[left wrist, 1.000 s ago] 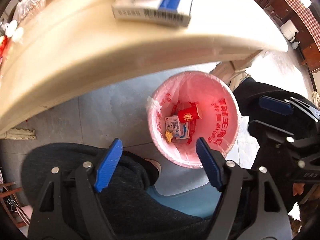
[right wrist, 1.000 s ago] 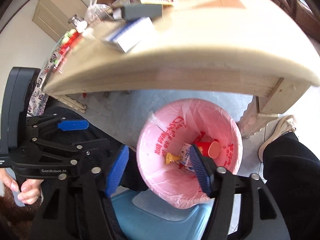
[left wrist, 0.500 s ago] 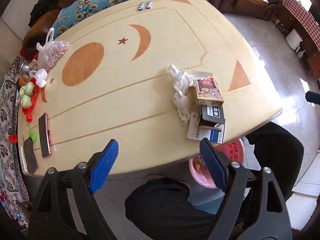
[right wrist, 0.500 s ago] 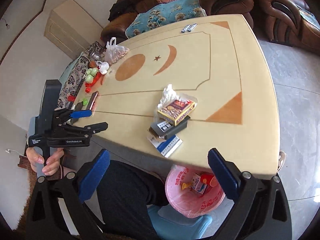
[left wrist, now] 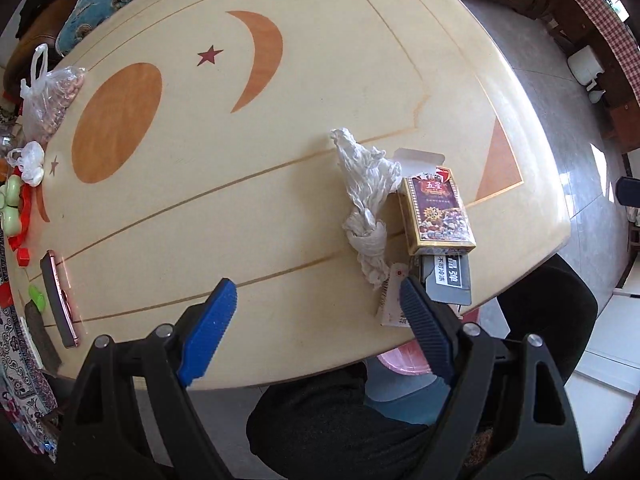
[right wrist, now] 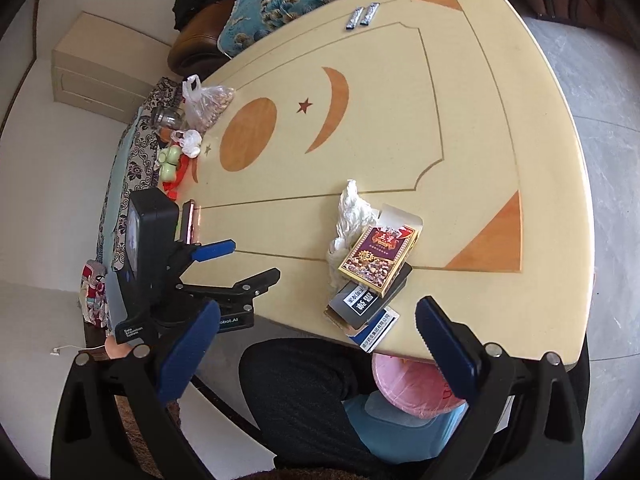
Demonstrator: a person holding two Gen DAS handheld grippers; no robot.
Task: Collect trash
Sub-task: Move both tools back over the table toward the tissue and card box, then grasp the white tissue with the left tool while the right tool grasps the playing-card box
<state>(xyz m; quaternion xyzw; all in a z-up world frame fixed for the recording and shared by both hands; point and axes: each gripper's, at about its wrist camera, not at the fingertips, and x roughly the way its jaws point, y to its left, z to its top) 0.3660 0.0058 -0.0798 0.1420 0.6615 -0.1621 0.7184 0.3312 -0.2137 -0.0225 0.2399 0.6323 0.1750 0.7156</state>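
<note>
A second ago both grippers hung over the pink-lined bin on the floor; both have since swung up over the table (left wrist: pixel 280 168), which suggests a drop is done and the next pickup is beginning. The left gripper (left wrist: pixel 316 320) has its jaws spread and empty above the near edge, the twisted white plastic bag (left wrist: pixel 366 200) and stacked cartons (left wrist: pixel 438 210) lying toward the near right corner. The right gripper (right wrist: pixel 316 344), also spread and empty, hovers off that edge, the bin (right wrist: pixel 404 384) just beneath.
</note>
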